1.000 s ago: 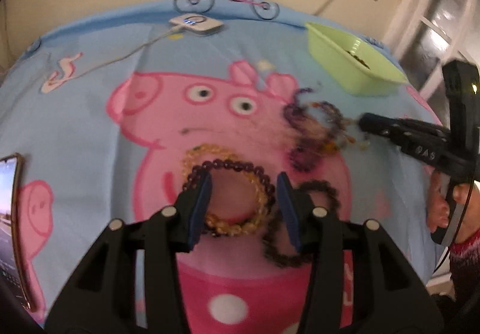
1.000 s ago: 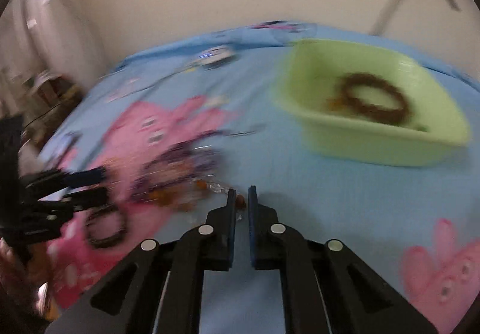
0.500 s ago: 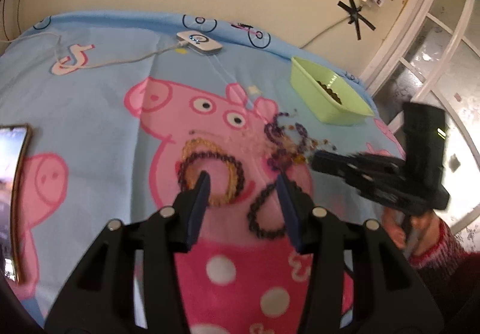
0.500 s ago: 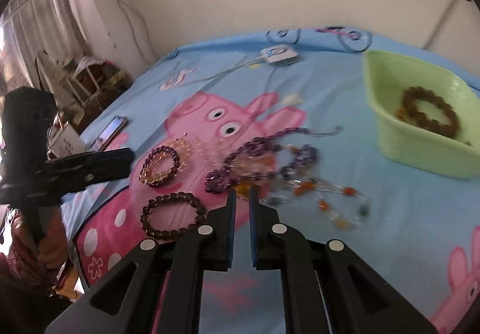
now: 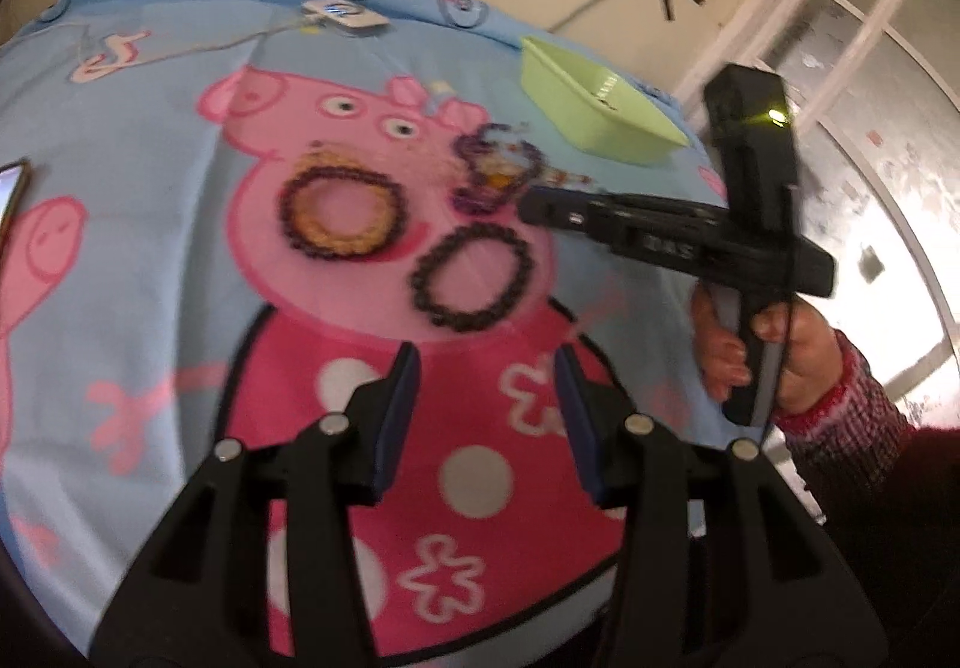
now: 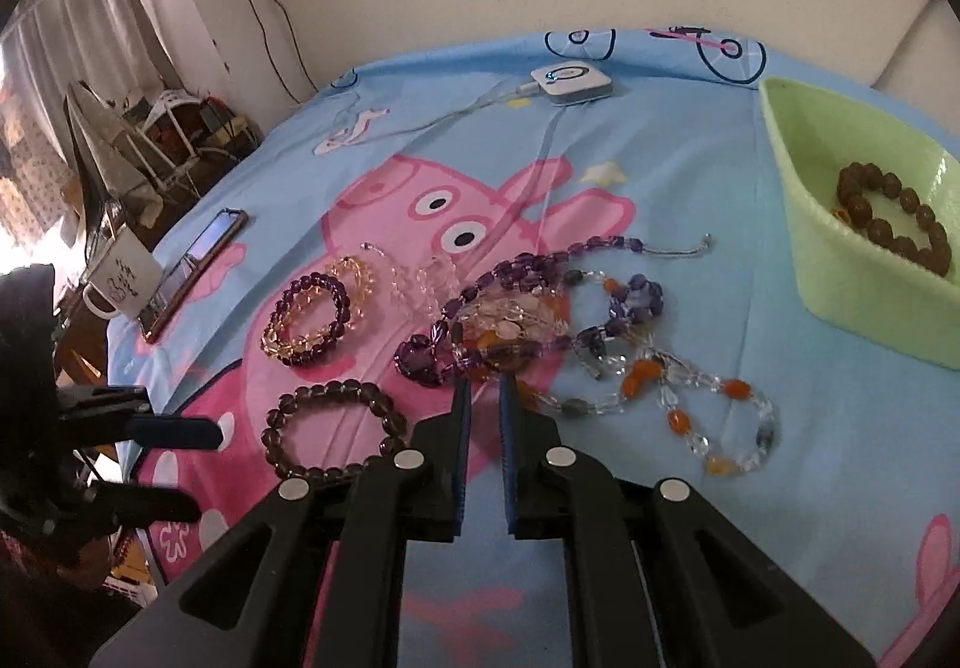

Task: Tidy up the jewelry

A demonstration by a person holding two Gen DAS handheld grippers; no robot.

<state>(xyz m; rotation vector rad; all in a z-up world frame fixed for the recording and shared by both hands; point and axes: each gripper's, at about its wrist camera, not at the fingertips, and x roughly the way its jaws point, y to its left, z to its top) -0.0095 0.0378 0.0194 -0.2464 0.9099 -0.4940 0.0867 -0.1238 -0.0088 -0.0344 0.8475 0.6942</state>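
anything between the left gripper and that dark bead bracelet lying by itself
Nothing visible. The left gripper hangs open over bare cloth just short of the dark bracelet. The right gripper pokes in beside the bracelet's far right edge, not across the path.

A bed covered with a light blue cartoon-pig sheet (image 6: 690,176) carries everything. On the pig's face lie a purple bracelet (image 6: 315,317) overlapping a yellow one (image 6: 354,272), with a dark brown bracelet (image 6: 333,434) just below them. Beside these sits a tangled heap of purple necklaces (image 6: 516,302) and a clear-and-orange beaded strand (image 6: 690,404). A green tub (image 6: 864,296) stands to the right, holding a brown bracelet (image 6: 894,224). A white charger (image 6: 573,80) with its cable lies near the far edge, a phone (image 6: 195,269) at the left.
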